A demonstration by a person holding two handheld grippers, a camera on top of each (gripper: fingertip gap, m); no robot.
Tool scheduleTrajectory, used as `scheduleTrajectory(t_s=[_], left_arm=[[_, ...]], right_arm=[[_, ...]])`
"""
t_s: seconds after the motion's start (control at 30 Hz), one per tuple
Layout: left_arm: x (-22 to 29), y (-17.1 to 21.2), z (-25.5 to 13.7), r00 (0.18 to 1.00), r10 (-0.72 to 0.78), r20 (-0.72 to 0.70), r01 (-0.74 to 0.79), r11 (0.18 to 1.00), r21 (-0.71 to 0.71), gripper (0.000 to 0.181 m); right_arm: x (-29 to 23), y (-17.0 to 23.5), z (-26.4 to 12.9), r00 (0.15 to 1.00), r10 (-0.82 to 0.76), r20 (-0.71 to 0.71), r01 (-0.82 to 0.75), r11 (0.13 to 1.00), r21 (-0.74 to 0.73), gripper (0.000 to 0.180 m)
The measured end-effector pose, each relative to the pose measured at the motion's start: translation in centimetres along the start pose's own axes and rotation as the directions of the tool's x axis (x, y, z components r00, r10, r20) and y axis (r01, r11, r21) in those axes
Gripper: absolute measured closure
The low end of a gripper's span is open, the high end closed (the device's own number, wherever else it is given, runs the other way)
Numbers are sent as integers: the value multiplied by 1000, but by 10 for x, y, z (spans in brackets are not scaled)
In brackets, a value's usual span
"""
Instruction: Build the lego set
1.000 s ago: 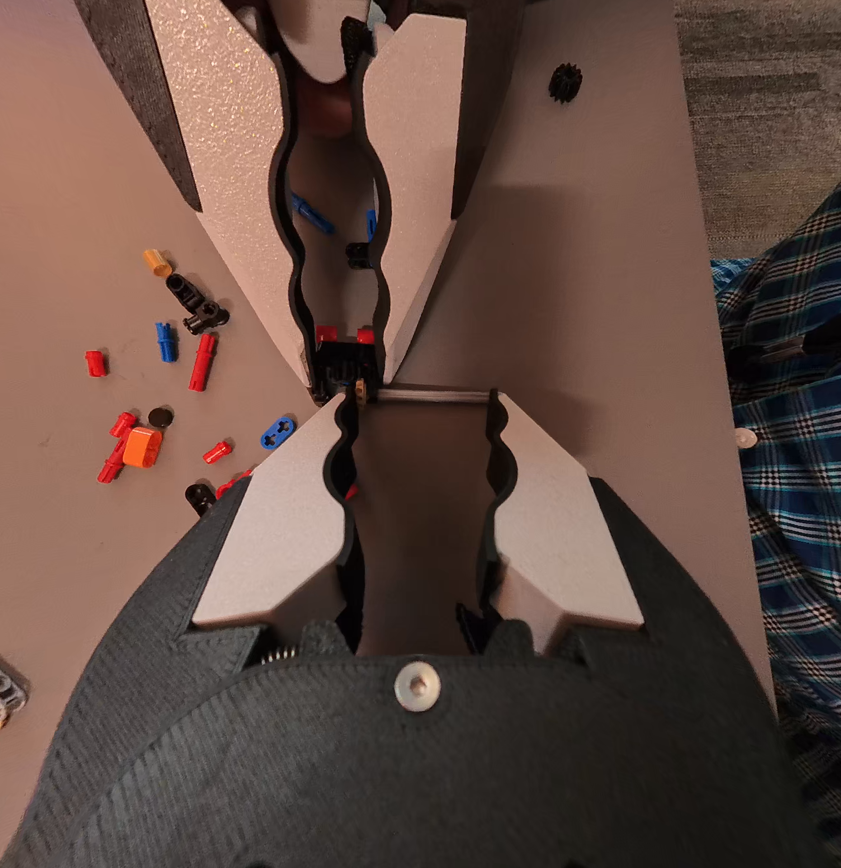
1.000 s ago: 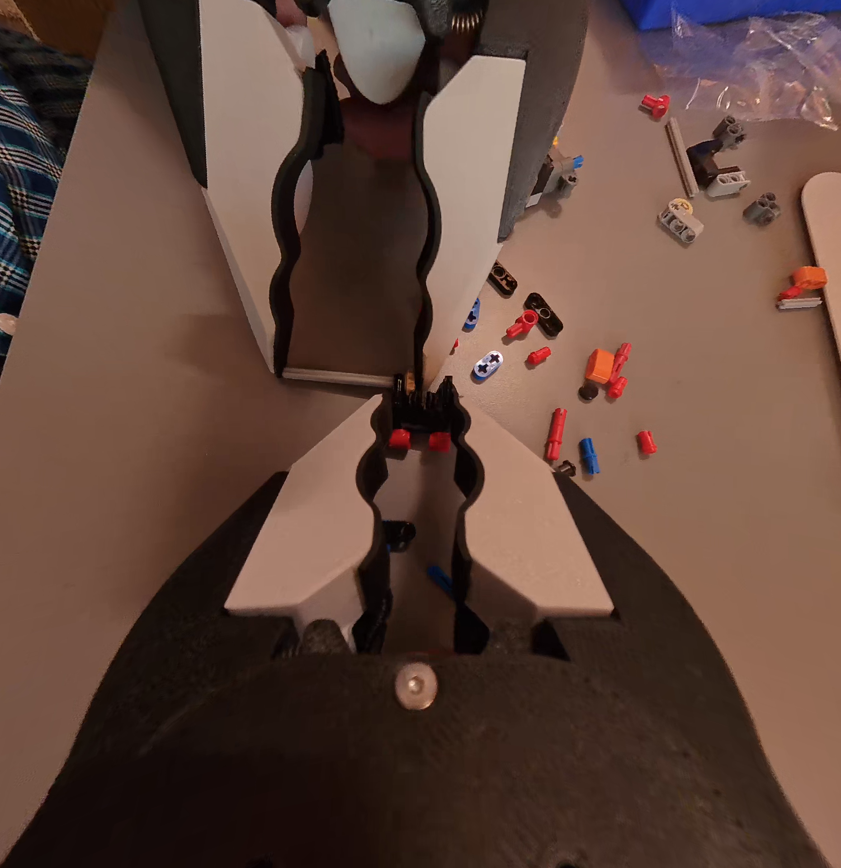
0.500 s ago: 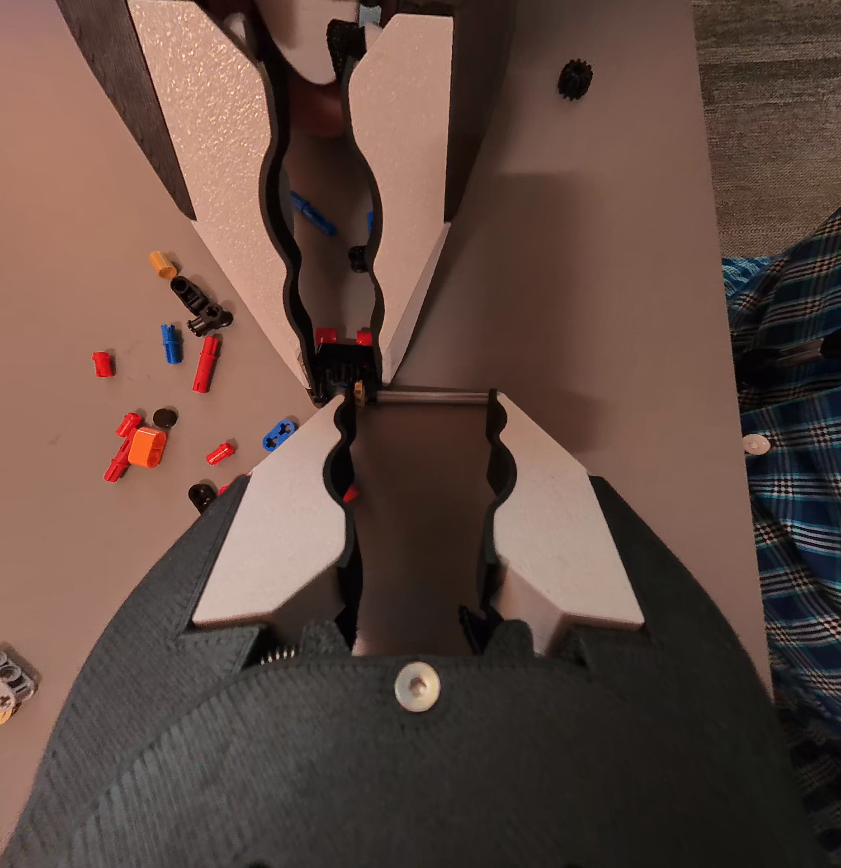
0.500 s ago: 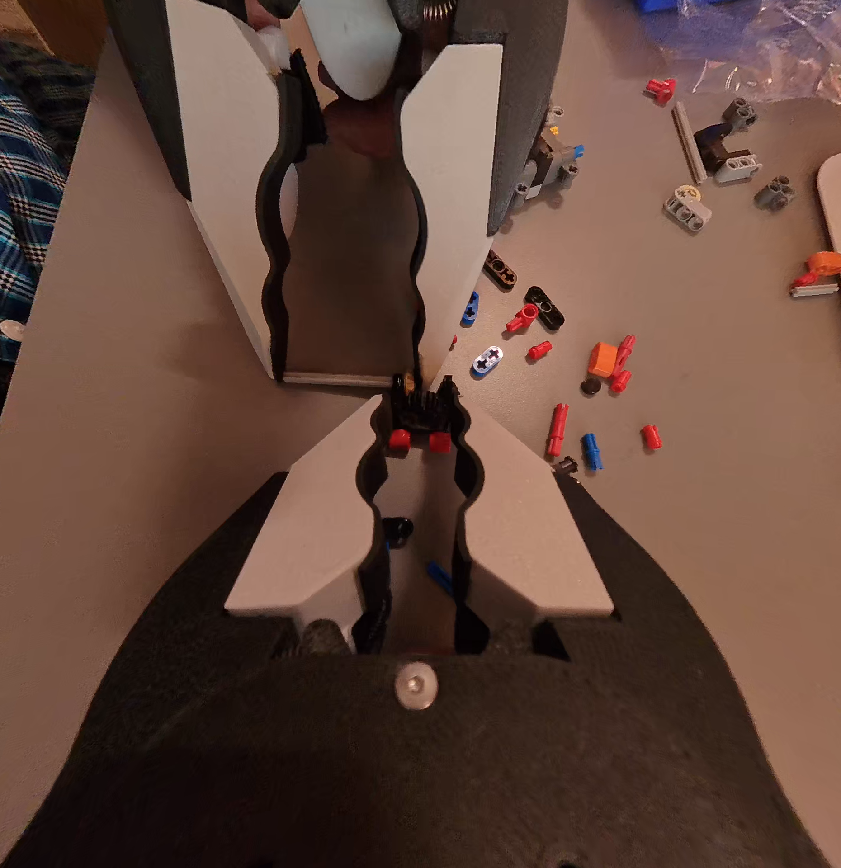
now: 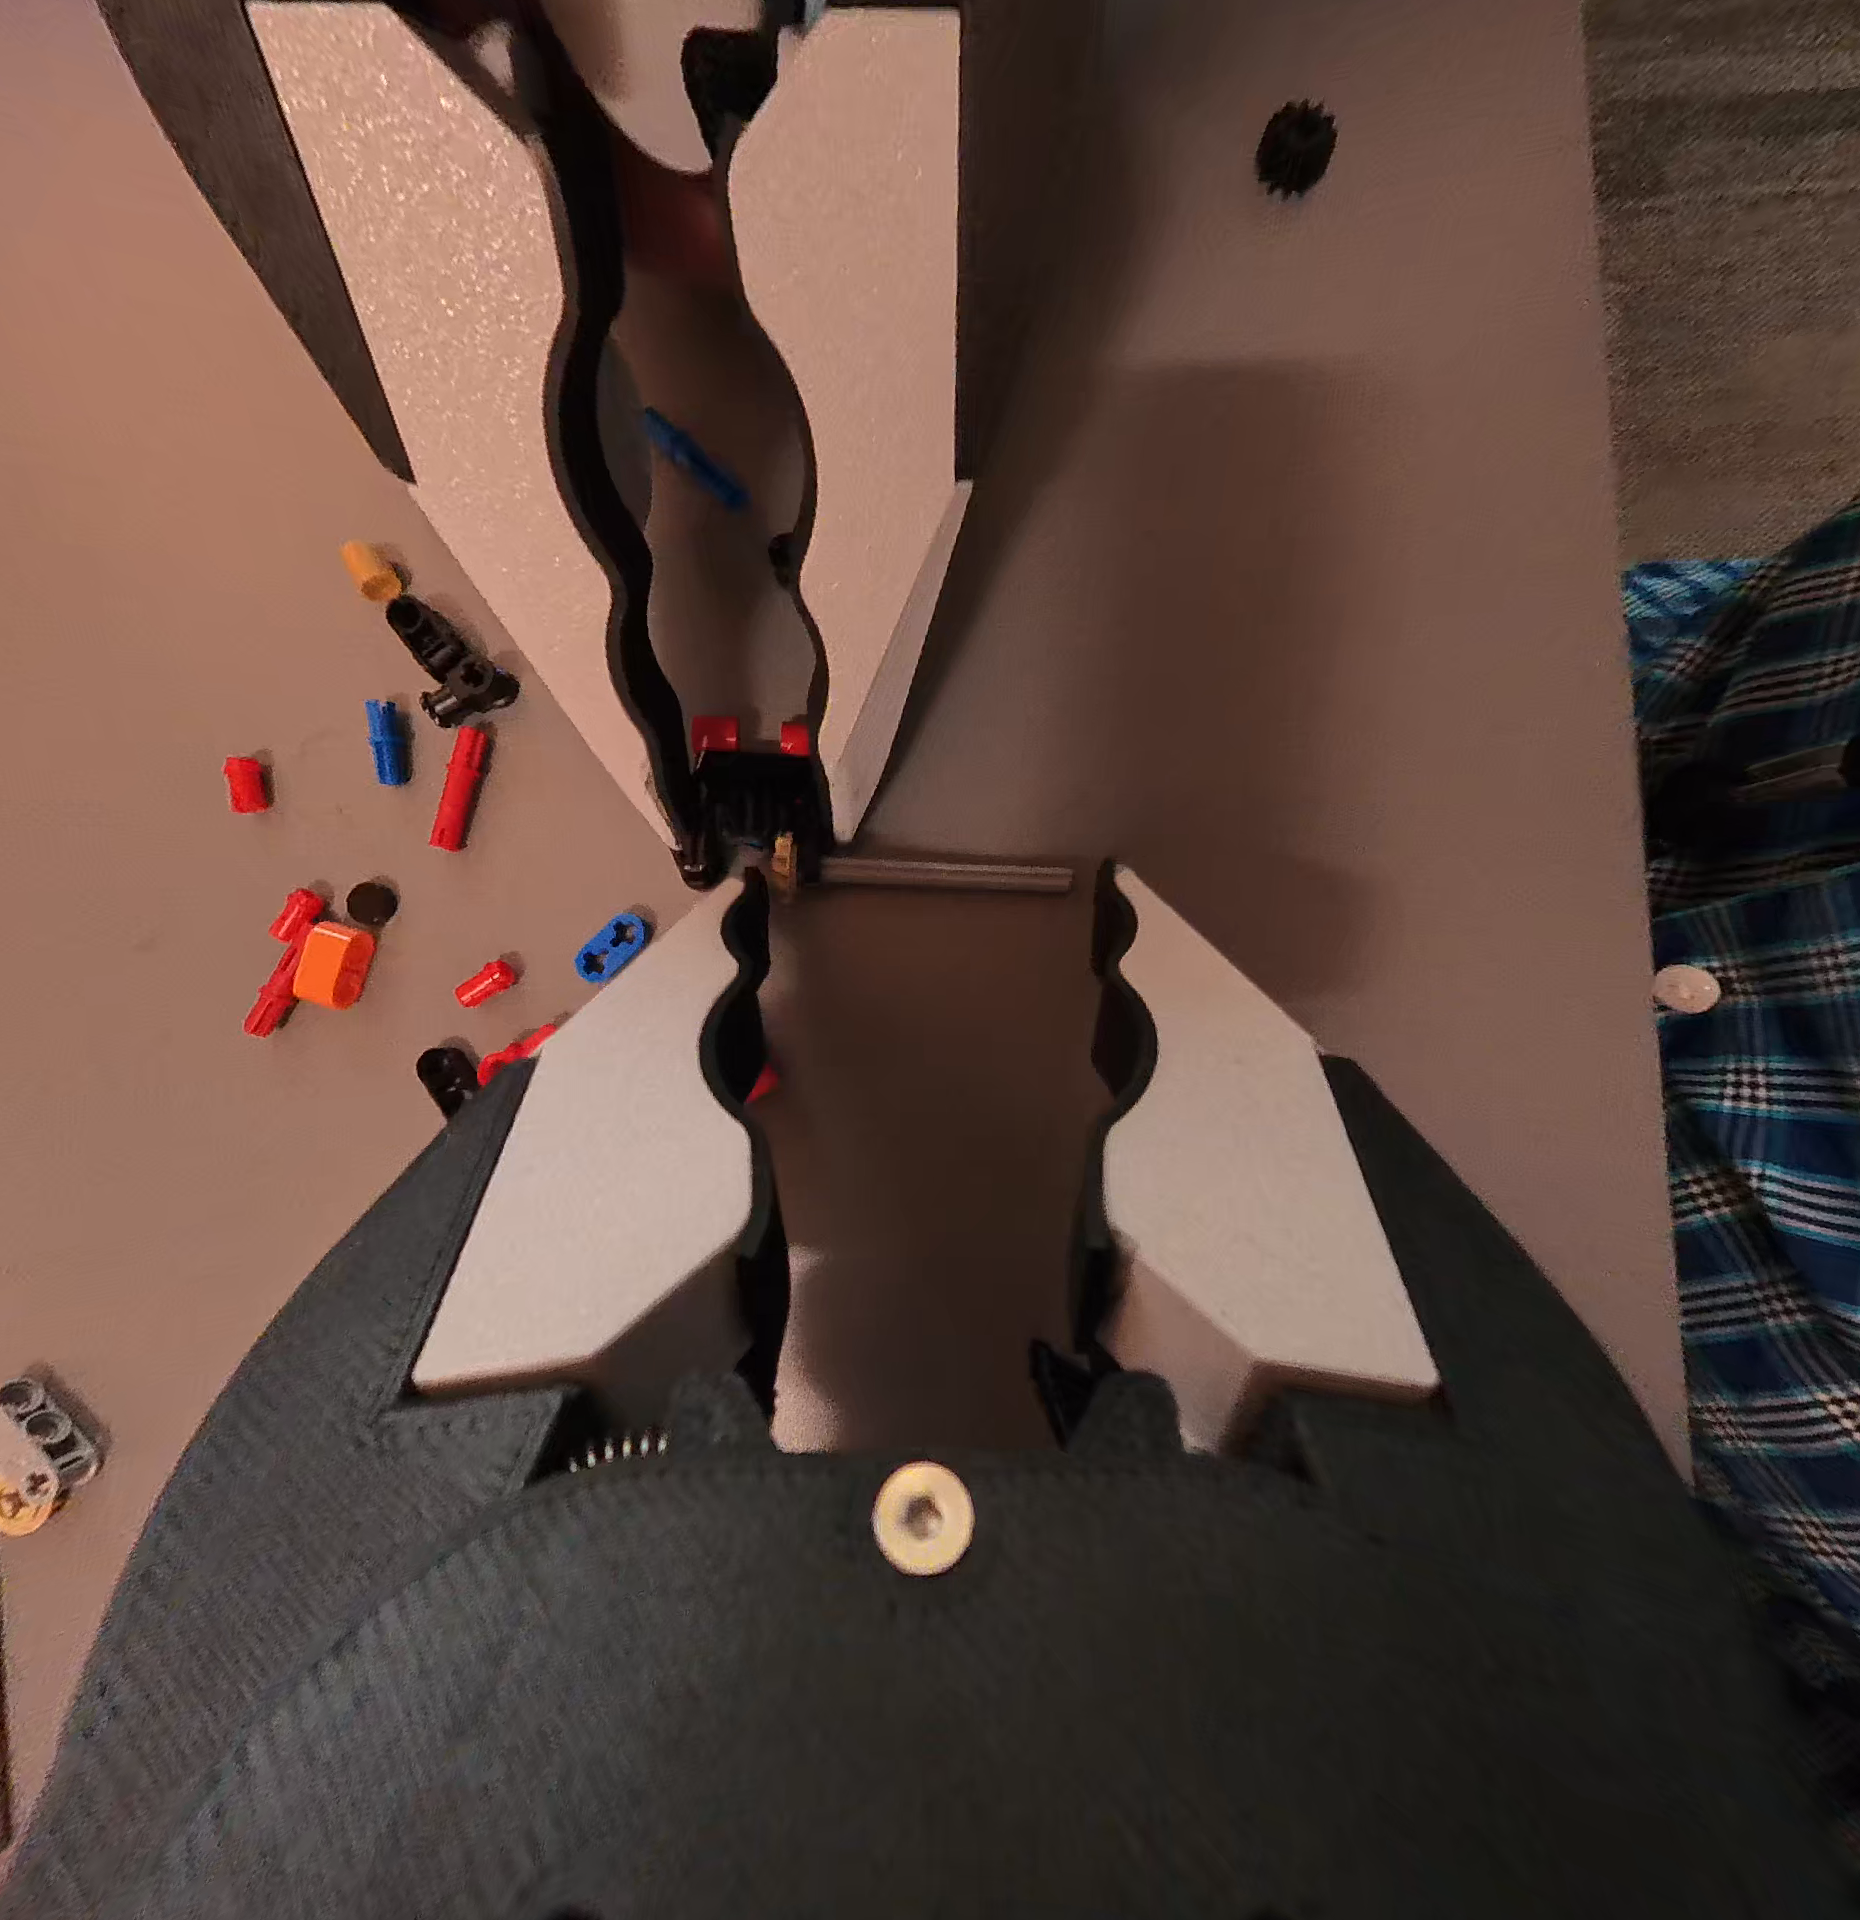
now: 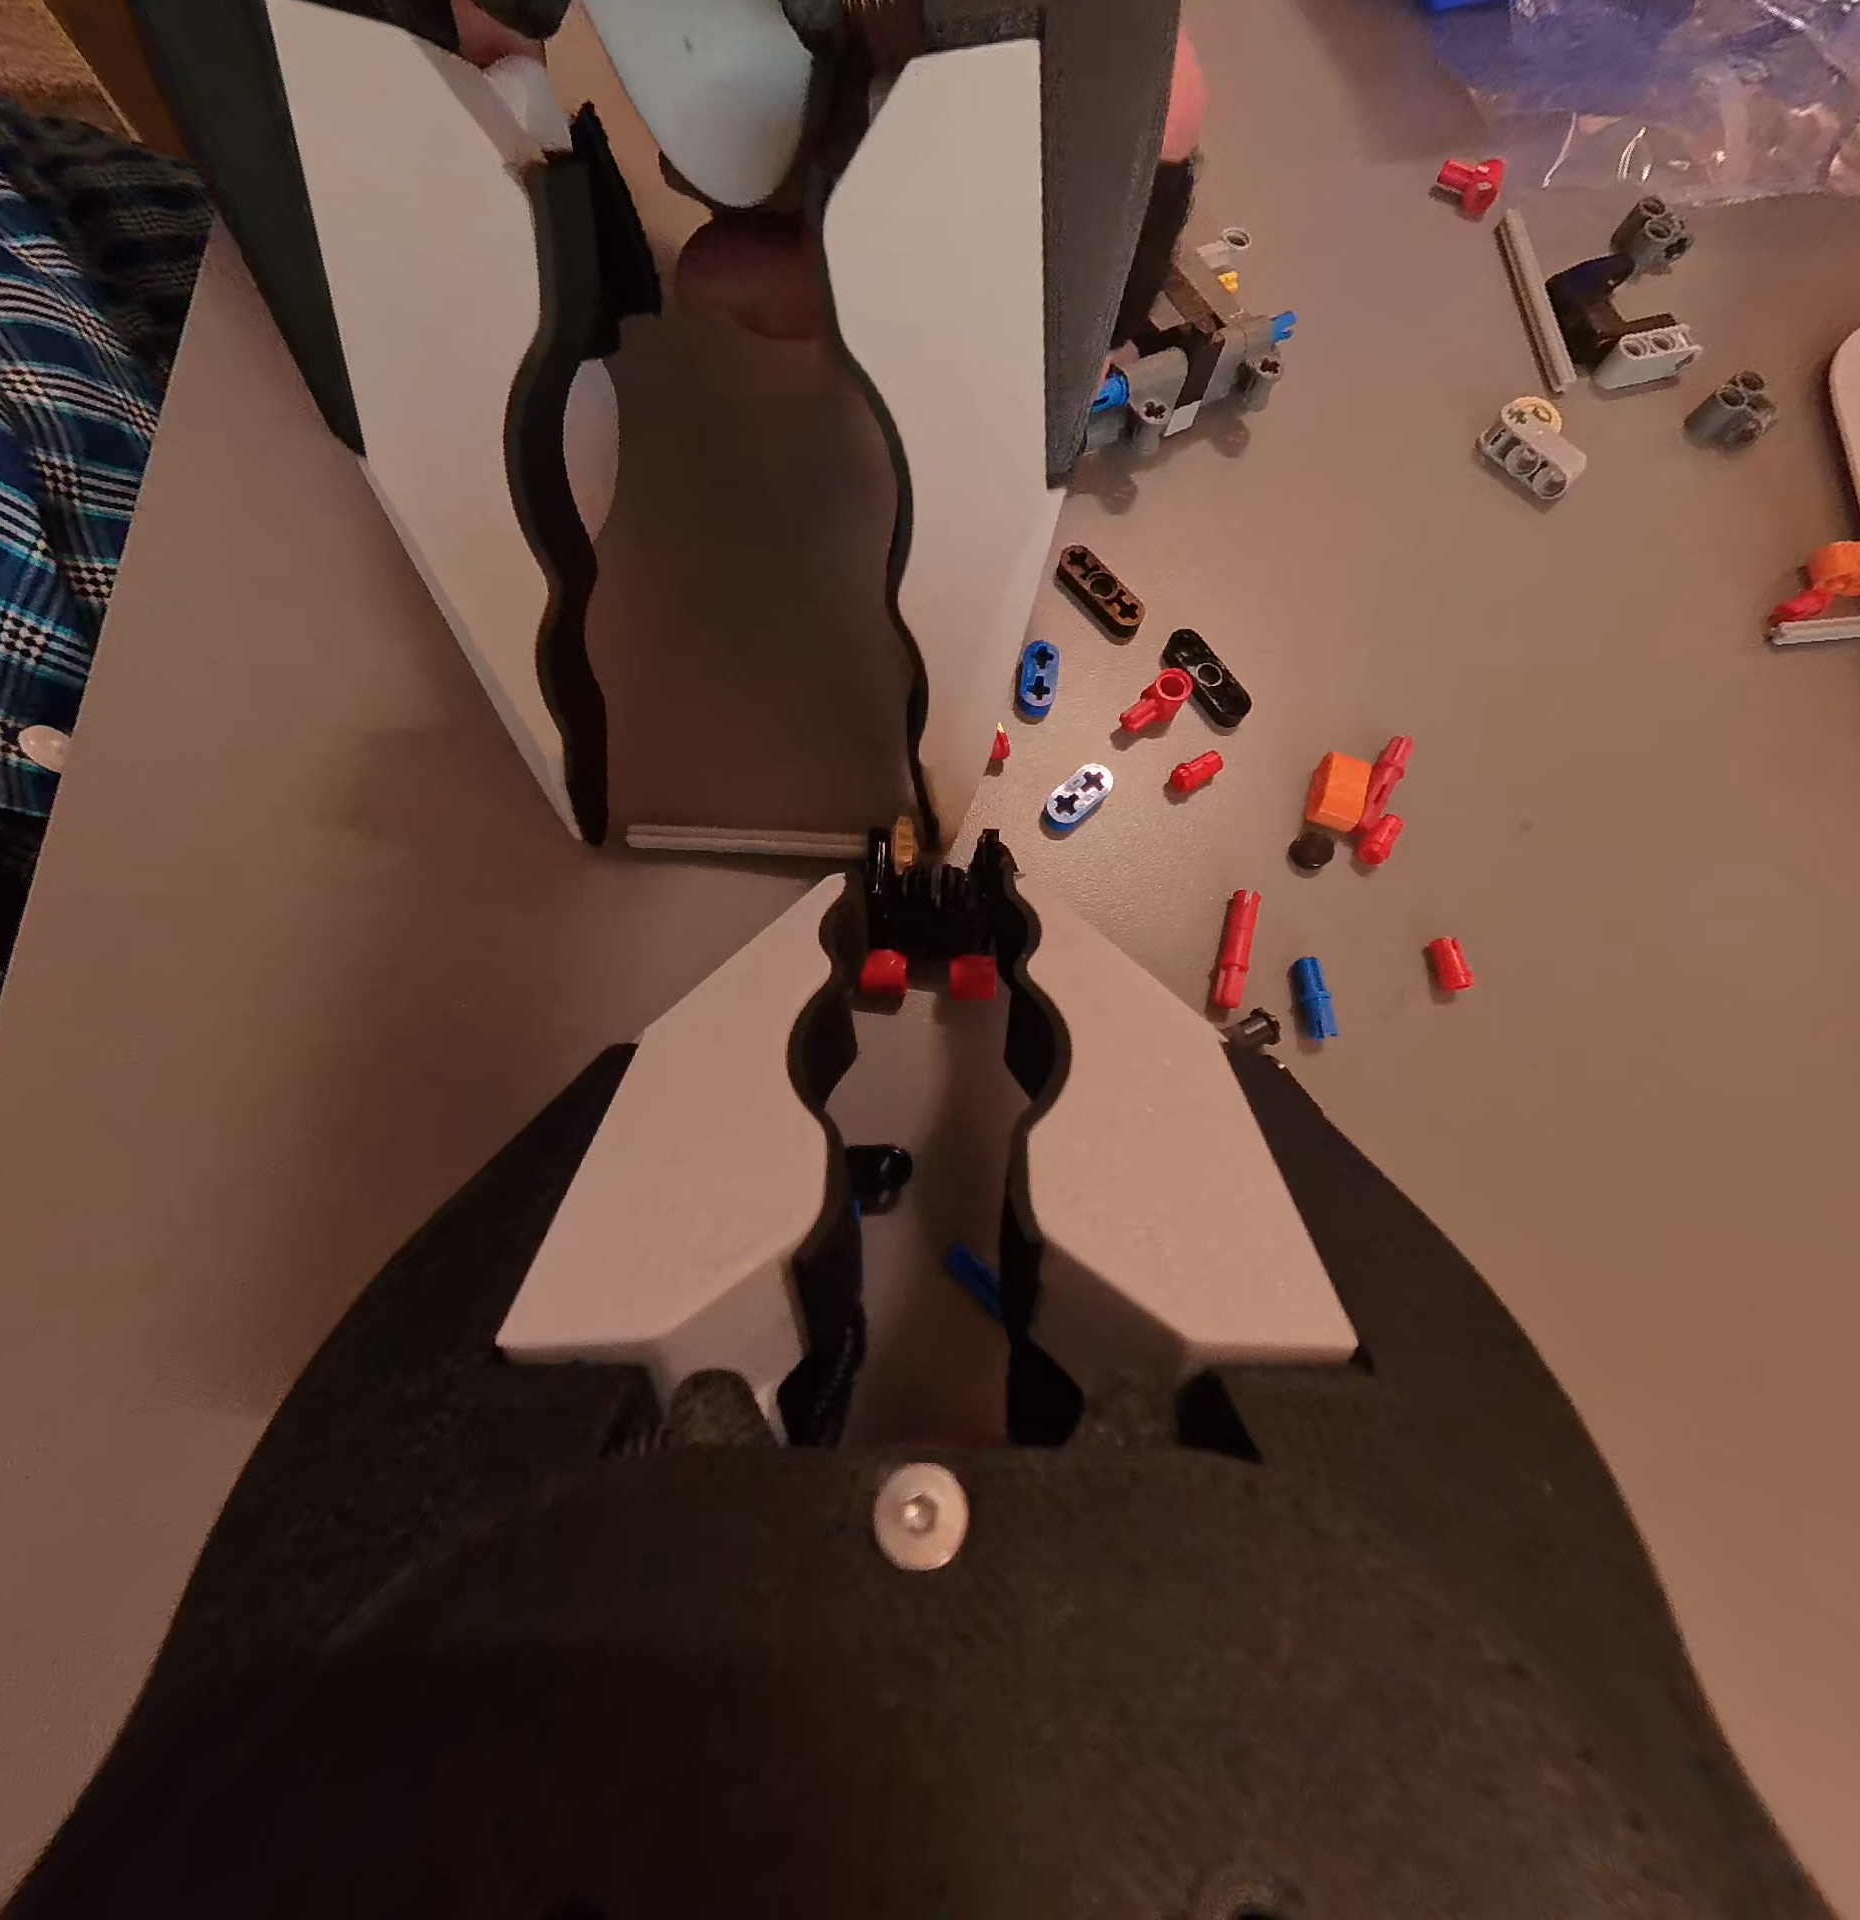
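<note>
Little has shifted since the earlier frames: both grippers keep their places and only the view has slid slightly; the right gripper [image 6: 921, 914] stays clenched on the small black assembly [image 6: 926, 914] with two red pins at its near side; a thin grey axle [image 6: 744, 840] juts sideways from that assembly through a tan bush [image 6: 903, 840]; the left gripper [image 5: 926, 883] stands released, its fingers spread wide with the axle [image 5: 947, 875] spanning the gap between their tips, and whether they touch it cannot be told.

No readable writing or brand shows on any piece.

Around them on the grey table [image 6: 282, 935] lie loose parts: a blue-and-white oval link [image 6: 1079, 797], an orange block [image 6: 1339, 790] beside red pins, a blue pin [image 6: 1312, 997], two black links, a grey-and-black sub-build [image 6: 1186, 364] partly hidden behind the left gripper, and crumpled clear plastic [image 6: 1684, 83] at the far edge; a black gear [image 5: 1295, 145] sits apart; a blue plaid shirt [image 5: 1778, 1039] borders the table.
</note>
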State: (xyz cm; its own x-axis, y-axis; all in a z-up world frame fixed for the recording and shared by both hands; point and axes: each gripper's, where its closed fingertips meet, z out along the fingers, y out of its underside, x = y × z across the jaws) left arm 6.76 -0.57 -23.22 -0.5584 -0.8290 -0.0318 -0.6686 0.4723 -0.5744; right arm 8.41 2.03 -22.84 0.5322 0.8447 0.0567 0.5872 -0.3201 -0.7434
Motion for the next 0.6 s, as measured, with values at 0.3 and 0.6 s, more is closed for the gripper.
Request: scheduleTrajectory(t_s=[0.3,0.6], left_arm=[[-1,-1,1,1000,-7,-23,7,1000,10,126],[-3,0,1,999,13,-38,-12,1000,18,126]], right_arm=[[0,0,0,1000,1,1,-1,1000,-1,158],[1,0,0,1000,9,-1,-9,1000,-2,158]])
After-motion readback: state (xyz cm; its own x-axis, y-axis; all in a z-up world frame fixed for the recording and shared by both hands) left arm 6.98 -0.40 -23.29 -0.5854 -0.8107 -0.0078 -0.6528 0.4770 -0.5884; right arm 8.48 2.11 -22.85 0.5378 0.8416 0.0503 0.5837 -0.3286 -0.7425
